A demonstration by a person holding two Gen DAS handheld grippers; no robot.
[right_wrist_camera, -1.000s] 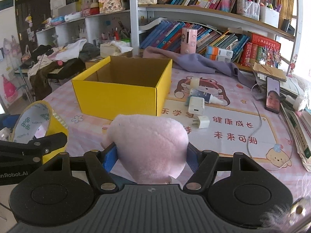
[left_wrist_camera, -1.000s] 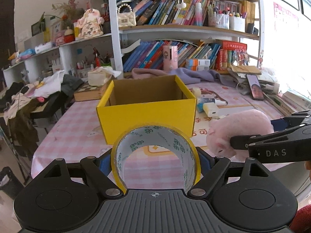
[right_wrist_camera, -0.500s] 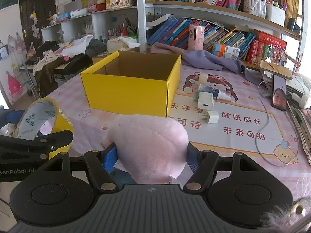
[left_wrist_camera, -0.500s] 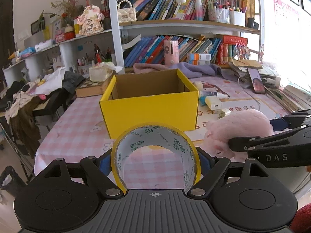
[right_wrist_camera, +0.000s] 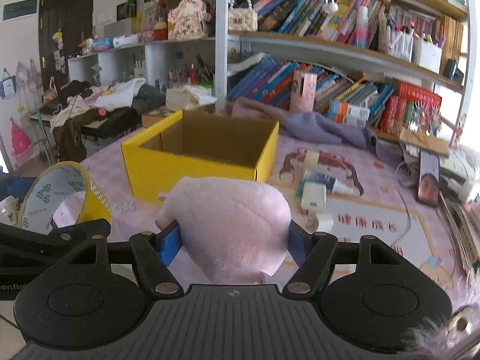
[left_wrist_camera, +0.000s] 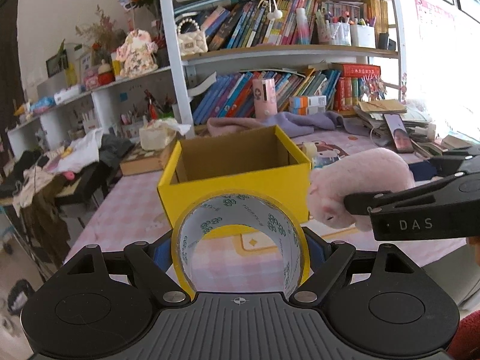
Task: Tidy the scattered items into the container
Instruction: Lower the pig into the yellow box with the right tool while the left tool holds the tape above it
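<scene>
A: What is held by the left gripper (left_wrist_camera: pixel 240 252)?

B: A yellow-edged roll of clear packing tape (left_wrist_camera: pixel 240 234) is pinched upright between its blue-padded fingers (left_wrist_camera: pixel 159 252), raised off the pink checked tablecloth (left_wrist_camera: pixel 126 207), in front of the open yellow cardboard box (left_wrist_camera: pixel 237 168).

A: And the right gripper (right_wrist_camera: pixel 235 240)?

B: It is clamped on a soft pink plush toy (right_wrist_camera: pixel 231 219), squeezed at both sides, just short of the box's near wall and slightly to its right.

A: What is seen beyond the box?

B: A white charger block (right_wrist_camera: pixel 313 196), a small white plug (right_wrist_camera: pixel 322 220) and a blue-and-white tube (right_wrist_camera: pixel 325 181) are left lying on the printed pink mat (right_wrist_camera: pixel 375 210) to the box's right. A smartphone (right_wrist_camera: pixel 428 178) is lying further right.
</scene>
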